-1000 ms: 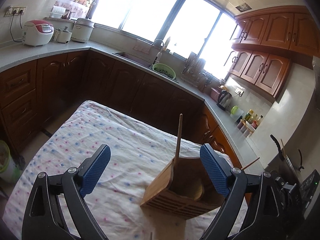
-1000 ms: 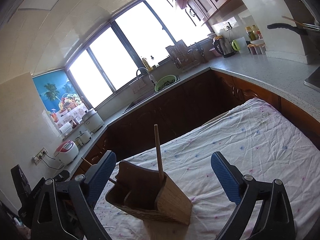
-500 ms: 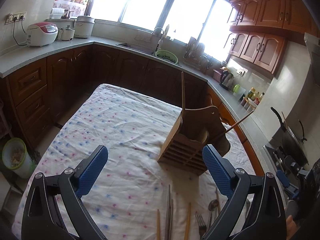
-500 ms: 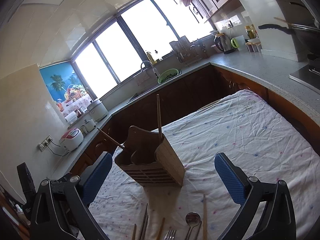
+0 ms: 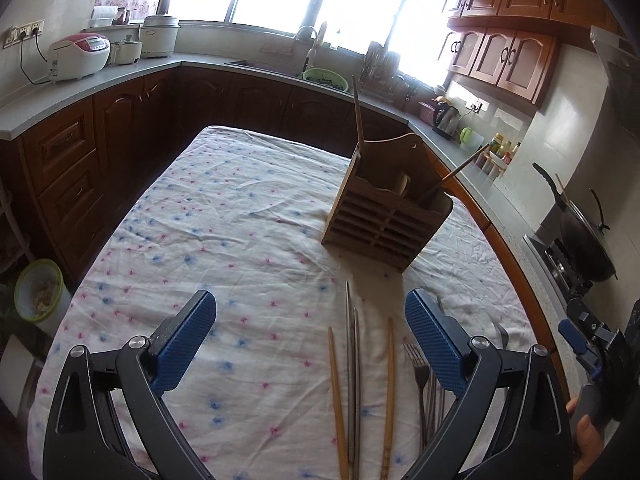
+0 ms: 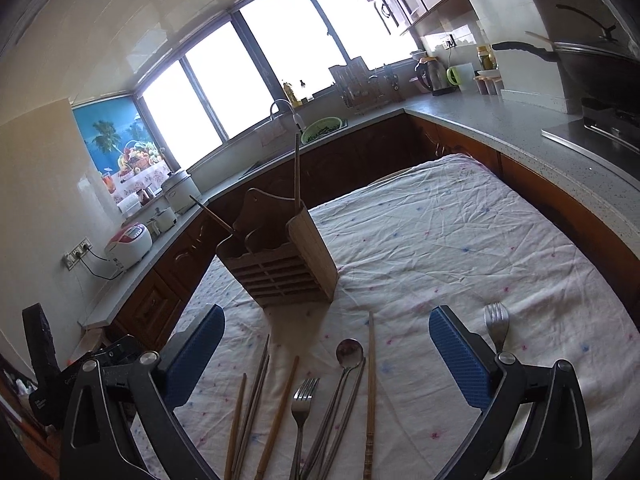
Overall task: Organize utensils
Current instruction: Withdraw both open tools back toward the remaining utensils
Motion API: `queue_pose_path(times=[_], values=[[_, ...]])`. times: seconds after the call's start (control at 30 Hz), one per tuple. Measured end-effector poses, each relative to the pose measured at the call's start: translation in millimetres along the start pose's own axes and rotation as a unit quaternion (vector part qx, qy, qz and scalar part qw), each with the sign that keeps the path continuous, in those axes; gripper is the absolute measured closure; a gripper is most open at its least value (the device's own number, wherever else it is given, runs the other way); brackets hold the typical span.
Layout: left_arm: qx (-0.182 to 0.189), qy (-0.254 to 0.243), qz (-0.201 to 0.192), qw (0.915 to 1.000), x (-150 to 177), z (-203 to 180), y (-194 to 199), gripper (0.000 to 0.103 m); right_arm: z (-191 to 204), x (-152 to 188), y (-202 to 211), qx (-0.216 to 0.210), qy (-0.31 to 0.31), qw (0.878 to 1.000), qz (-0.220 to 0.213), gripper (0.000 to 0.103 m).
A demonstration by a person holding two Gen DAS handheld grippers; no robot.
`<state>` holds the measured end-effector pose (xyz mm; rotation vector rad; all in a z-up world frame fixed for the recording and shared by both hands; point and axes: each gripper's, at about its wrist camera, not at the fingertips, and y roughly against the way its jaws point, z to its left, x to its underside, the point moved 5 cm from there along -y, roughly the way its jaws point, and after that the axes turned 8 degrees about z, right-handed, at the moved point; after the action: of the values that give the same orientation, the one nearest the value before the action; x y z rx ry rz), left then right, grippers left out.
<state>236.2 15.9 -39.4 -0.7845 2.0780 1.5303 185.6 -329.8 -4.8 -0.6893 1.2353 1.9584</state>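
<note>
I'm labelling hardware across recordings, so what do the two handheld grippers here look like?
Both look the same: the left gripper and right gripper each have two flat, rectangular blue fingers with a fine ribbed texture, mounted on glossy black linkage arms with triangular cut-outs and round silver pivot screws. No cables or markings show on them. At the left view's right edge, a bare hand grips a black handle.
</note>
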Motion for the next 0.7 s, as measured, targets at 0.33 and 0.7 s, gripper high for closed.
queue_pose_path(times=[0.33, 0.7], values=[[-0.004, -0.012, 0.028, 0.9995, 23.7, -2.5, -8.3, 0.005, 6.0, 29.9, -3.3, 0.025, 0.04, 0.999, 0.015, 0.0], [-0.005, -0.036, 0.066, 0.9972, 26.6, -11.7, -32.6, 0.006, 5.9, 35.5, -18.9, 0.038, 0.055, 0.997, 0.043, 0.0]])
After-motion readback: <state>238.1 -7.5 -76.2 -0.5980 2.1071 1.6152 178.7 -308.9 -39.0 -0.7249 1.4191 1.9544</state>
